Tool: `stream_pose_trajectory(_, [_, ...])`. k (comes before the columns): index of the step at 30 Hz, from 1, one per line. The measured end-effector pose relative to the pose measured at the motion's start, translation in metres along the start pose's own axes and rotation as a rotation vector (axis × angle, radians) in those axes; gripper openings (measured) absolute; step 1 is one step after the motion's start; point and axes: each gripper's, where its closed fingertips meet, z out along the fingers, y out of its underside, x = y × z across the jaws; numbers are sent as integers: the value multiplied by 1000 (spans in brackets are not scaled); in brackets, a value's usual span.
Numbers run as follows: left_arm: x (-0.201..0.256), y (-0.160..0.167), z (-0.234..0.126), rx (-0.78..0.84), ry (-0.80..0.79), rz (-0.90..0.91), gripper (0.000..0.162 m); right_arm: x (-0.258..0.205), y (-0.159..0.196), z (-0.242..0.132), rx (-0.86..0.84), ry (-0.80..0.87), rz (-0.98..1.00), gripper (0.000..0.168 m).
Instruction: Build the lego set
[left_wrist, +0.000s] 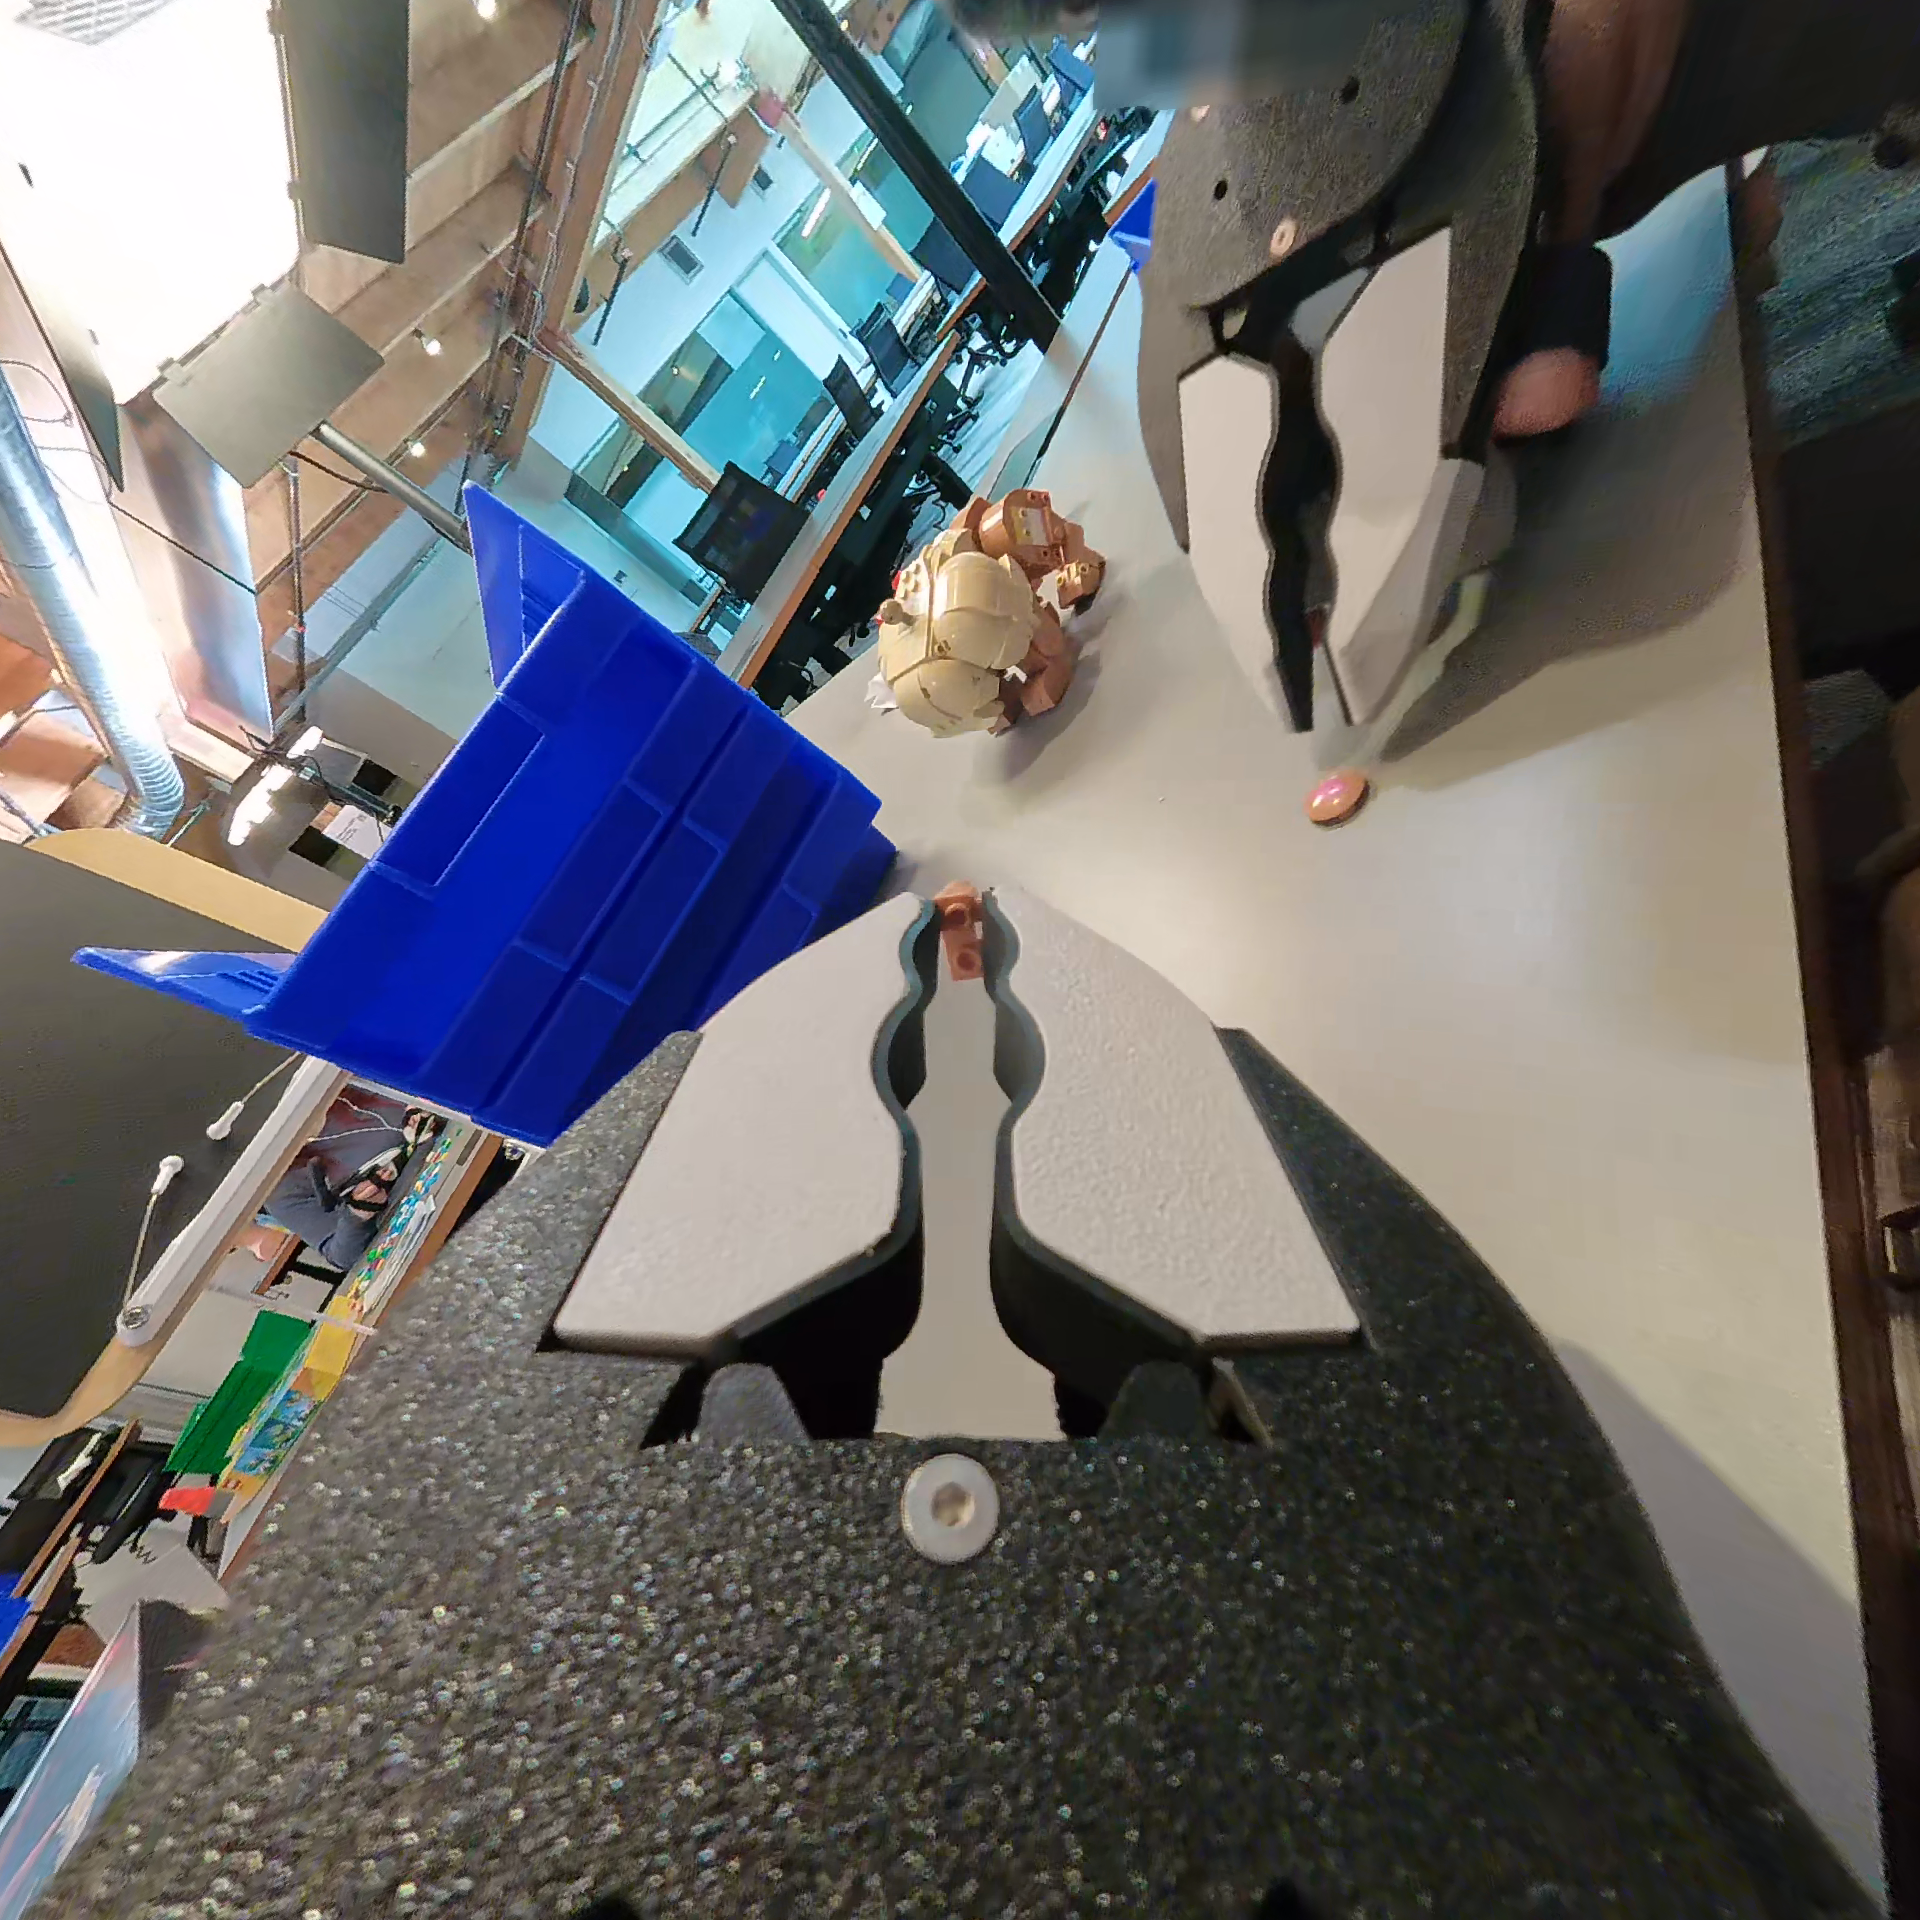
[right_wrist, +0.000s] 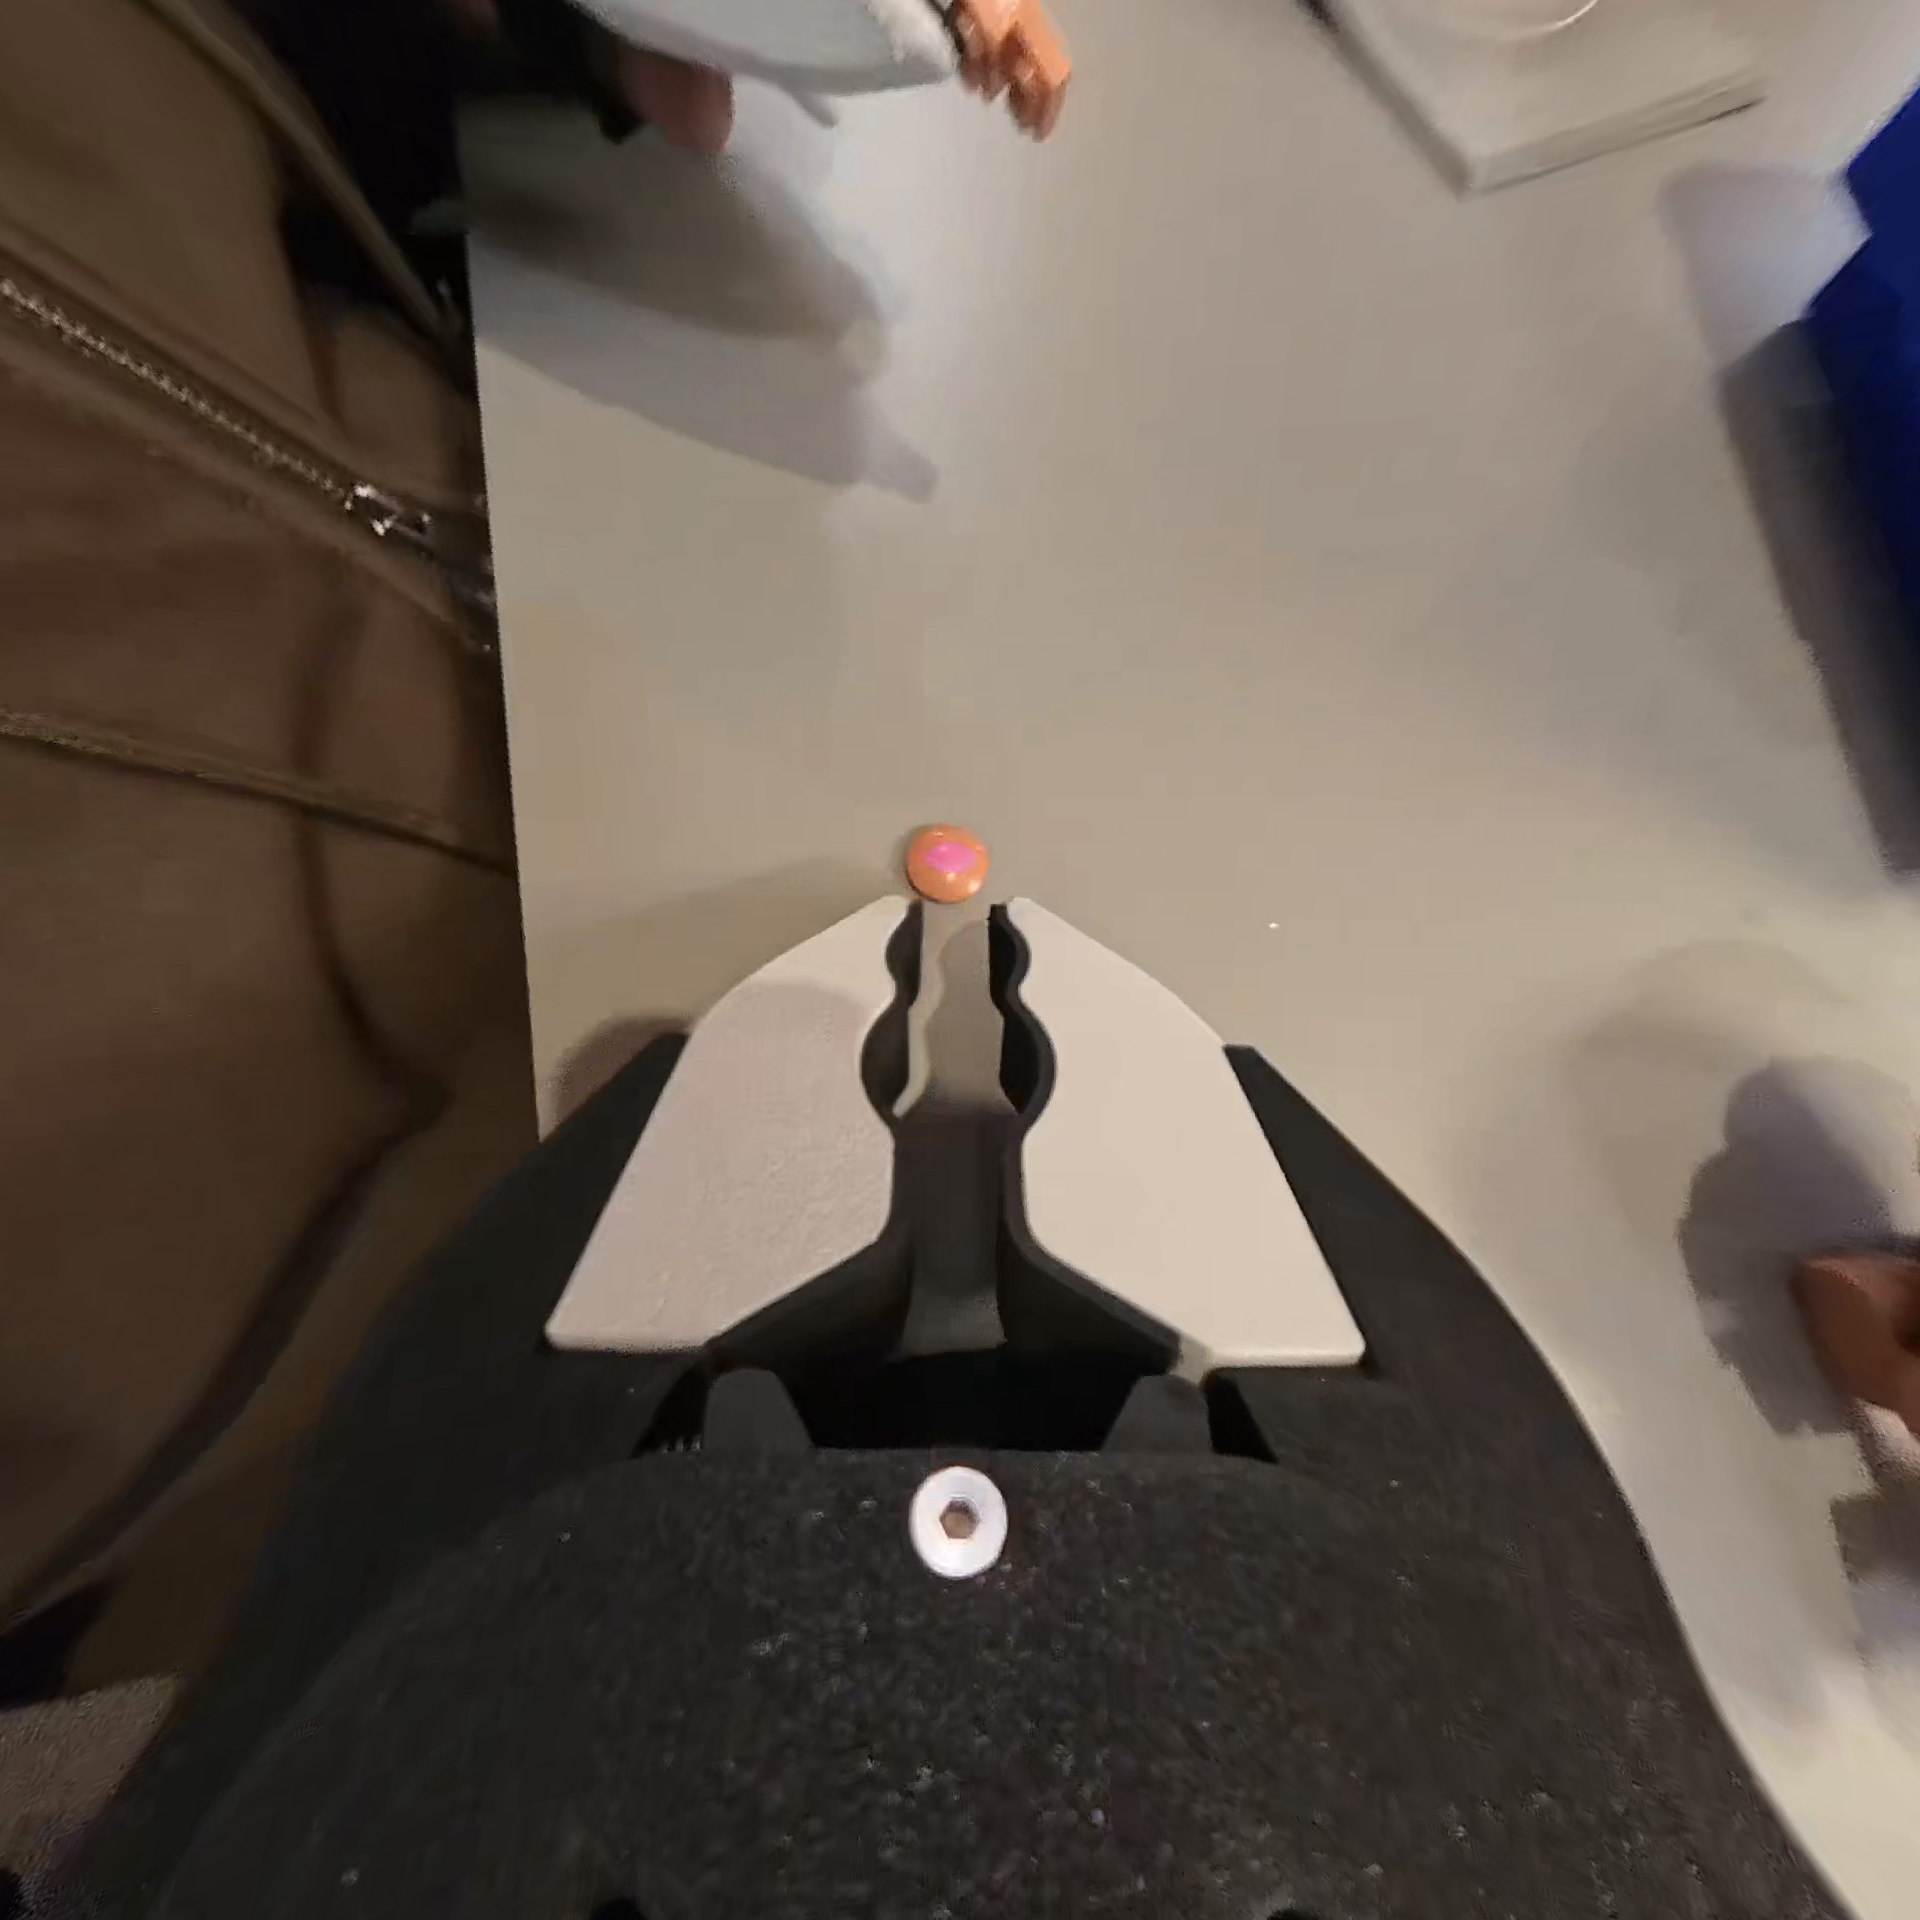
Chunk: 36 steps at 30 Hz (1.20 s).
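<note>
We've got the left gripper (left_wrist: 961, 914) pinching a small brown brick (left_wrist: 960, 933) at the fingers' tips, above the worktop (left_wrist: 1403, 1039). Right gripper (right_wrist: 954, 912) fingers slightly spread, empty, tips just short of a round pink-topped tile (right_wrist: 944, 860). Tan lego model (left_wrist: 971, 634) near the blue bin (left_wrist: 582, 925)

Left wrist view sits behind its own hand-held gripper (left_wrist: 961, 909), rolled sideways, low over the pale grey tabletop (left_wrist: 1455, 1039), facing the blue plastic bin (left_wrist: 582, 883) and the room beyond. Right wrist view looks steeply down, close. Both catch the small round copper-coloured stud with a pink top (right_wrist: 945, 860), seen in the left view at (left_wrist: 1337, 798).
</note>
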Motion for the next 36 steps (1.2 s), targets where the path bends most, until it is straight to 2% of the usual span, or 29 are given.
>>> stream_pose_trajectory(4, [1,0,0,2,4,0,7,-1,1,10,-58,-38,-10,27])
stream_pose_trajectory(13, [2,0,0,1,4,10,8,0,0,15,-143,-76,16,16])
stream_pose_trajectory(18, [3,1,0,-3,8,15,8,1,-4,20,-161,-82,7,25])
stream_pose_trajectory(23, [4,1,0,0,10,13,8,-3,-4,20,-167,-100,5,15])
stream_pose_trajectory(28, [-4,-8,-6,59,-12,-19,8,-1,-6,22,-142,-68,3,14])
stream_pose_trajectory(31, [-14,-21,-13,155,8,-145,7,0,-6,21,-103,-43,-14,14])
stream_pose_trajectory(36, [-54,-42,-22,347,98,-536,8,2,-9,18,-36,-31,12,14])
